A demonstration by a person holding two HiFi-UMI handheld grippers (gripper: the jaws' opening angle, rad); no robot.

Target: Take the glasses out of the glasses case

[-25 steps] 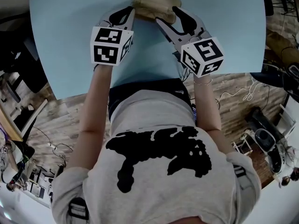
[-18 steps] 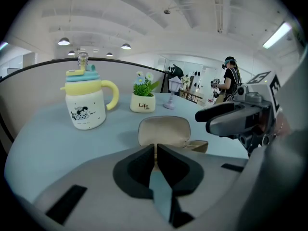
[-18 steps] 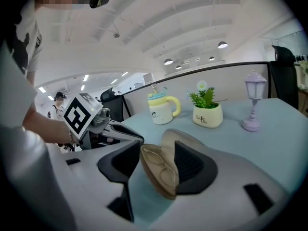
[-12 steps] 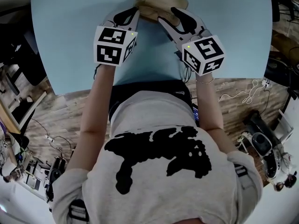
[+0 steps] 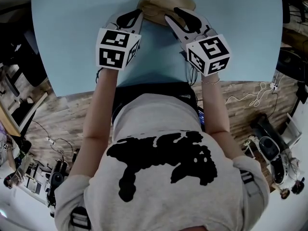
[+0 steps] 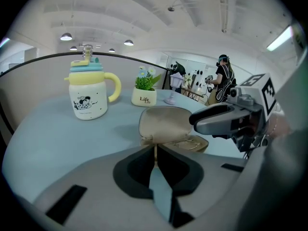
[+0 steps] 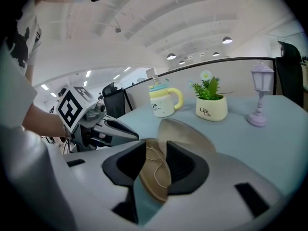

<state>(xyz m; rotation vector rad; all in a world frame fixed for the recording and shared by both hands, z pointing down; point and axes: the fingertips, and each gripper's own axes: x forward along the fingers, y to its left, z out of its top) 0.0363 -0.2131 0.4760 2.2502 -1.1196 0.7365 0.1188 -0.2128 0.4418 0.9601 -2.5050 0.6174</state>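
A tan glasses case point(image 5: 166, 3) lies open at the far edge of the light blue table point(image 5: 72, 32). Its lid point(image 6: 166, 121) stands up behind the tray point(image 7: 156, 177). Thin wire-framed glasses point(image 7: 155, 160) rest in the tray. My left gripper point(image 6: 155, 153) is shut on the near rim of the case, a thin tan edge showing between its pads. My right gripper point(image 7: 156, 160) reaches in from the right, its jaws on either side of the tray and glasses. Those jaws have just been closing, and the pads do not visibly press on anything.
Beyond the case stand a cream mug with a yellow handle point(image 6: 89, 97), a small potted plant point(image 6: 144, 96) and a lilac lantern ornament point(image 7: 260, 97). A curved screen point(image 6: 48, 61) rims the table's far side. A person in black stands far off in the room point(image 6: 224, 81).
The right gripper has sunk slightly onto the open case and its jaws have narrowed. The left gripper has kept its hold on the case rim.
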